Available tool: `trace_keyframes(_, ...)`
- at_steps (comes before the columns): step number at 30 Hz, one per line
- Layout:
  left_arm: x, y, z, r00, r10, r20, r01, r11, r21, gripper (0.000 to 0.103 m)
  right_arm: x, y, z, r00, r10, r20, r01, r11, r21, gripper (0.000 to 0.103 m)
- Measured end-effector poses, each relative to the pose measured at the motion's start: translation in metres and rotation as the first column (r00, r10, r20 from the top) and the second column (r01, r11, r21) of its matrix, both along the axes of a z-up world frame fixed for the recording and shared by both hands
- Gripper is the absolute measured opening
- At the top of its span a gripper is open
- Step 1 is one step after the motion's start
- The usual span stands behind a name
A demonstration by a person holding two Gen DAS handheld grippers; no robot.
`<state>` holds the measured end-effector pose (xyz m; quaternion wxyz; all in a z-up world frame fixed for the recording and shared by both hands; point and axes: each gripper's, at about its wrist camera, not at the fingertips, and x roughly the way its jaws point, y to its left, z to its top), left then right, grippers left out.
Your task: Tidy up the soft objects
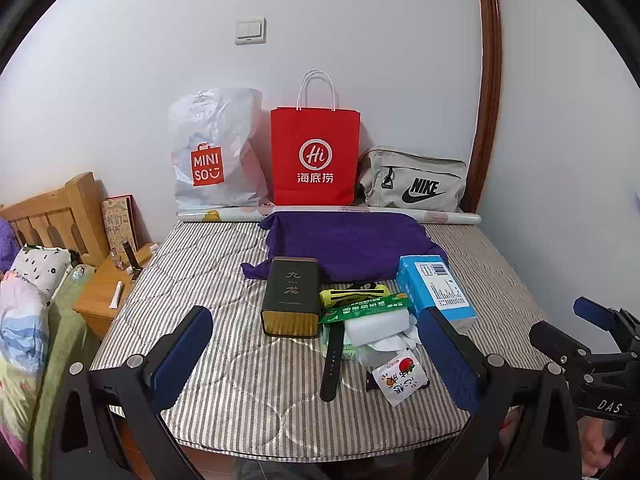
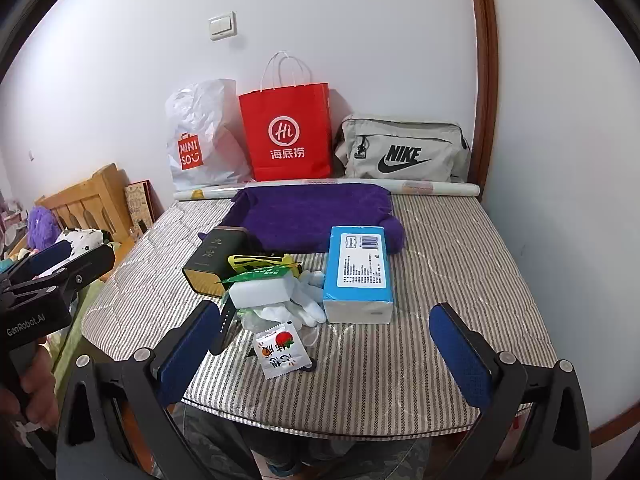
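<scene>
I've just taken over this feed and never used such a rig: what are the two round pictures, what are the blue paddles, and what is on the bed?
A person holds a two-finger tool in each hand; each carries a wide-angle camera looking along its fingers. One picture is from the left gripper, the other from the right gripper. The blue paddles are the fingers. Both stand wide apart and hold nothing.

On the striped mattress lie a purple cloth, a blue tissue pack, a dark tin, white gloves, a watch strap and a snack packet. Three bags stand against the wall behind.
</scene>
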<state>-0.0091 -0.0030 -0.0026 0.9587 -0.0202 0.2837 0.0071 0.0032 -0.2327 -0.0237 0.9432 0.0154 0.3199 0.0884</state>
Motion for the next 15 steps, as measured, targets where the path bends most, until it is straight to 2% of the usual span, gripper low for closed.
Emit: trace_keyframes(15,-0.0008,0.0017,-0.0001,1.0,0.002,-0.006,-0.002,1.0,0.008,0.103,-0.0005,0.0025,-0.0005,1.0,0.009,0.003,-0.009,1.0,-0.007,0.103)
